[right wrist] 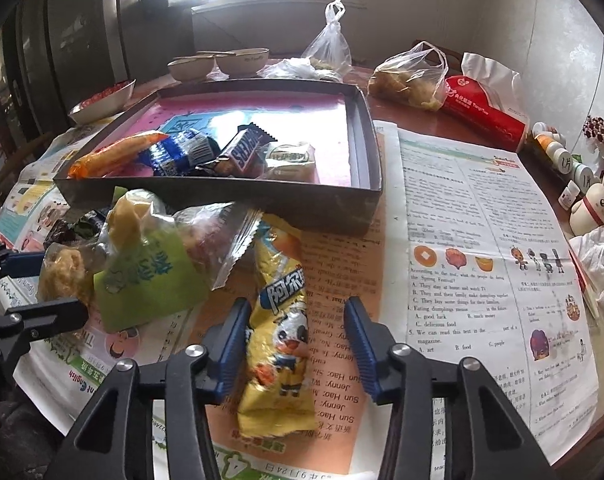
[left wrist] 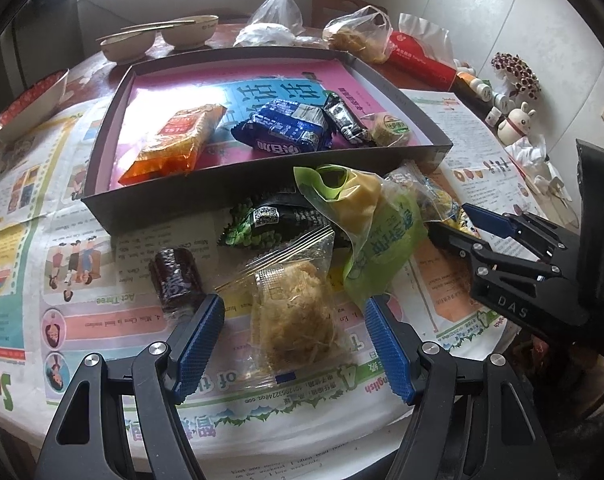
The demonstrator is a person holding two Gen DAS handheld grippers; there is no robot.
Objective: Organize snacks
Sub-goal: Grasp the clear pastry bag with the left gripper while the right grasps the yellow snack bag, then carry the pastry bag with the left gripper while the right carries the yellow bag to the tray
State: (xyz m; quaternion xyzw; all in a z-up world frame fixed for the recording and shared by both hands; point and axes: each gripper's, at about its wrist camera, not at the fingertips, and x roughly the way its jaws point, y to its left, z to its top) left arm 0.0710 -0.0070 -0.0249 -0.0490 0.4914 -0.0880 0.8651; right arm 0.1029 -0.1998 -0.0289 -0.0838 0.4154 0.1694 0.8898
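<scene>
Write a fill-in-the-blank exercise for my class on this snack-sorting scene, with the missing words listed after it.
1. The dark tray already holds ____ snacks.
2. The yellow packet between the pads of the right hand-held gripper has a cartoon ____ printed on it.
3. The snack between the pads of the left hand-held gripper is in a ____ wrapper.
4. The table is covered with sheets of ____.

Missing words: four; cow; clear; newspaper

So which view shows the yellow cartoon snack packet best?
The right wrist view: the yellow cartoon snack packet lies full-length between the right gripper pads. The left wrist view shows only a sliver of it by that gripper.
</scene>
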